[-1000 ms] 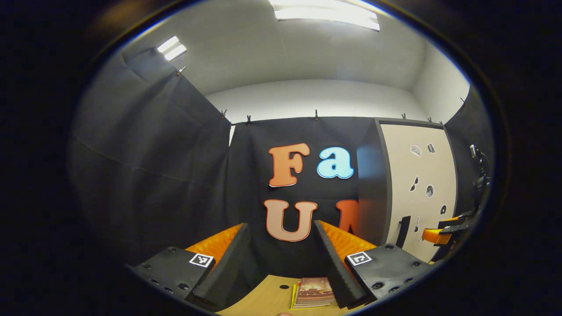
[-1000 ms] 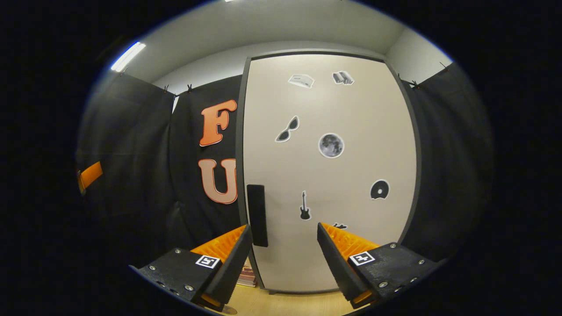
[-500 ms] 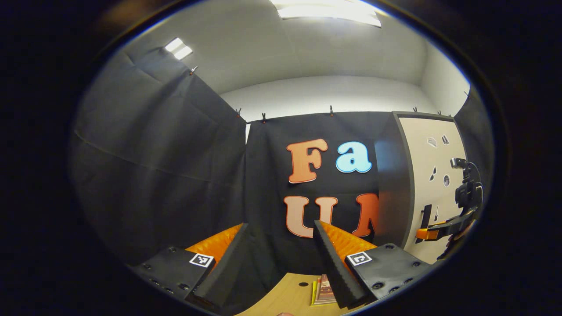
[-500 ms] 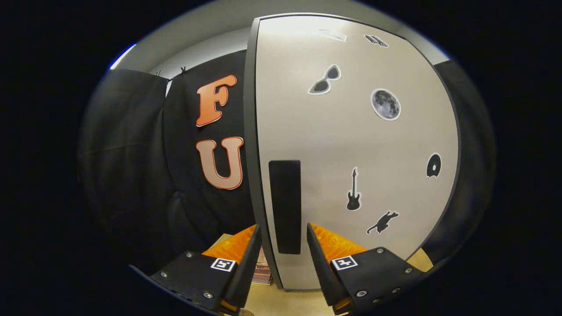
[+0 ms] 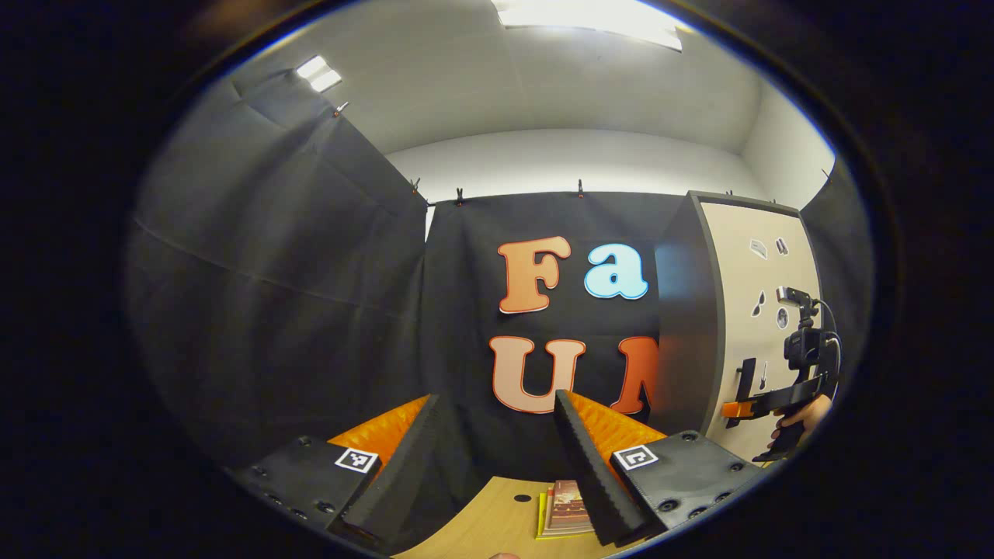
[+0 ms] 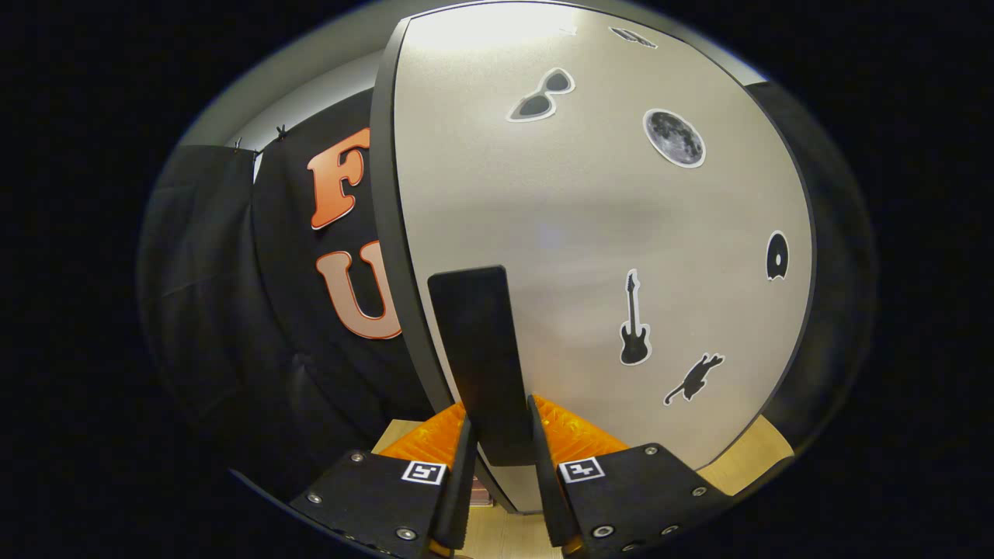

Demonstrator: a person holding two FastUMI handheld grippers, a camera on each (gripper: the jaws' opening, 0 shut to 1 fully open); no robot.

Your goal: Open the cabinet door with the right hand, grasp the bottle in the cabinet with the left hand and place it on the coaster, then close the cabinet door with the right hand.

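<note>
In the right gripper view we see our right gripper [image 6: 498, 466] up against the cabinet door [image 6: 598, 233], its two fingers standing on either side of the dark upright handle [image 6: 477, 357] near the door's left edge. The fingers sit close against the lower part of the handle and appear to clench it from both sides, though we cannot be fully sure that both pads press on it. The door is pale, with small stickers on it: sunglasses [image 6: 541, 84], a moon [image 6: 674, 137], a guitar [image 6: 634, 322], a cat [image 6: 693, 378] and a disc [image 6: 776, 255]. It looks shut against its dark frame, so the bottle inside is hidden from us. Below the door a strip of wooden table [image 6: 749, 458] shows. In the left gripper view our left gripper [image 5: 497, 466] hangs in the air with its fingers spread wide apart and nothing between them. It faces the black cloth wall, well to the left of the cabinet [image 5: 691, 310]. Beneath it lies the wooden table [image 5: 481, 528], with a small stack of books [image 5: 565, 508] just beside the right finger [image 5: 582, 466]. Far off at the right edge of that view we also see the right gripper [image 5: 745, 405] at the handle [image 5: 744, 376] of the door [image 5: 765, 272], with a hand [image 5: 804, 415] holding it. The coaster we cannot make out.
</note>
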